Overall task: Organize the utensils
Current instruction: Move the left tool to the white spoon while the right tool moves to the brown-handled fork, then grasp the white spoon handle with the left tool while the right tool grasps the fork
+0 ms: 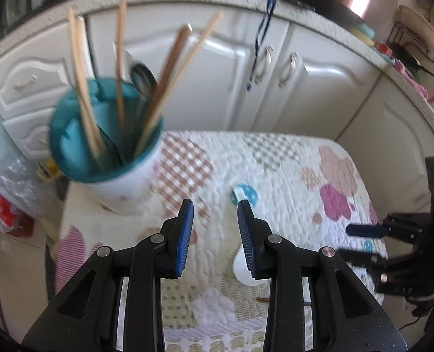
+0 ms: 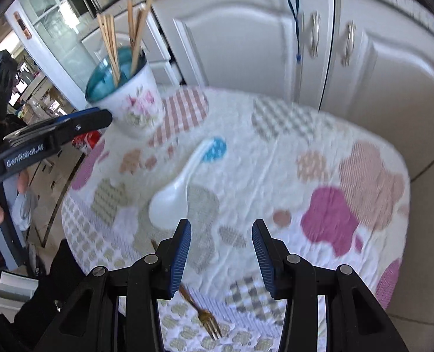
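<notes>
Gaping empty, both grippers' fingers [image 2: 218, 252] [image 1: 215, 234] hover above the quilted surface [image 2: 305, 176]. Chopsticks [image 2: 111, 47] already stand in the far-left cup [image 2: 134, 96]; white spoon [image 2: 170, 202] and near fork [image 2: 202, 314] remain.

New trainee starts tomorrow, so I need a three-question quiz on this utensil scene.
1. True or false: the white ceramic soup spoon lies on the patchwork quilted cloth.
2. What stands in the teal-lined floral cup: A chopsticks, B knives?
3. Which utensil lies nearest the right gripper?

Key: 1 true. 2 A, wooden chopsticks. 3 the gold metal fork. The left gripper is open, like the right.
</notes>
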`<state>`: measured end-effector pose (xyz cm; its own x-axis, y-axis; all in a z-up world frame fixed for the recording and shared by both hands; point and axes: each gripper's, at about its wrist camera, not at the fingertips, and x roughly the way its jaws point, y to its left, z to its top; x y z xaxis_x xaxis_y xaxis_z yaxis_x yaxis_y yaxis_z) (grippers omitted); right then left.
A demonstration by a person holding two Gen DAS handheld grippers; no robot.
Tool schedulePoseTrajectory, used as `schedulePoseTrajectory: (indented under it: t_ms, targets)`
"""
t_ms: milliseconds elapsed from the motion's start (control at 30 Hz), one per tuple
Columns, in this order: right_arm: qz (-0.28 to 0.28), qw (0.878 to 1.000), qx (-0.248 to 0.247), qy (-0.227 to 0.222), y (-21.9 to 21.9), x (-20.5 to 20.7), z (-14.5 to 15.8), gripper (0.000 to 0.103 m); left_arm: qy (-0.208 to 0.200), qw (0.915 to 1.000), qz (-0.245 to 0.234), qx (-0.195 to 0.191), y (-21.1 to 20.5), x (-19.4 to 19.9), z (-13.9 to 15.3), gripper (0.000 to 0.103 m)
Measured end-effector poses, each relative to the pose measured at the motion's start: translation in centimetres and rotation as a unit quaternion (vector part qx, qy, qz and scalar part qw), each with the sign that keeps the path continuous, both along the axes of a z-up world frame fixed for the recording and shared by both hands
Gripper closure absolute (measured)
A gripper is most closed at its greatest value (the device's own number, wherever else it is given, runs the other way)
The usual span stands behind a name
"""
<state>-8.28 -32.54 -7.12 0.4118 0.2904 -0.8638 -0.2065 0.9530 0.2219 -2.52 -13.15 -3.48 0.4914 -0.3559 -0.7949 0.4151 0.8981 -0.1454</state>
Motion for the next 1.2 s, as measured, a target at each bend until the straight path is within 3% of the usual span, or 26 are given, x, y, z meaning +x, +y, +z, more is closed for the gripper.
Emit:
schedulePoseTrajectory:
  t_ms: [167,300,433,567,667,800,933,1033,1200]
  targets:
    - [0.069,0.997,0.01,0.031,2.1,-2.1,-2.4,0.062,0.034,0.9994,-0.005,0.0,-0.9,1.0,-1.9,0.073]
    - [0.119,0.992,0.006,0.045,5.0,-2.5,-4.0,0.062,0.035,0.9994,-0.003,0.006,-1.0,1.2,-2.0,0.073]
    - [0.167,0.984,-0.039,0.045,8.3,-1.7,-5.8,0.075,0.037,0.9993,0.004,0.01,-0.5,1.4,-2.1,0.073]
    - [0.178,0.981,-0.071,0.039,8.9,-1.2,-6.8,0.095,0.043,0.9989,-0.001,0.015,-0.6,1.6,-2.5,0.073]
    - [0.159,0.984,-0.065,0.05,6.4,-1.1,-6.5,0.096,0.05,0.9986,-0.005,0.015,-1.2,1.9,-3.1,0.073]
    - [0.059,0.995,-0.029,0.069,-0.1,0.4,-6.6,0.096,0.073,0.9971,-0.015,0.018,-3.0,2.8,-4.8,0.073]
    - [-0.007,0.998,0.005,0.069,-3.7,1.8,-6.7,0.096,0.1,0.9947,-0.019,0.018,-4.9,4.0,-6.3,0.073]
    - [-0.03,0.996,0.01,0.082,-4.4,2.7,-6.9,0.096,0.105,0.9939,-0.014,0.029,-6.0,5.0,-7.2,0.073]
    - [-0.013,0.996,-0.001,0.085,-3.8,3.4,-7.0,0.096,0.124,0.9914,-0.01,0.041,-6.8,6.4,-8.7,0.073]
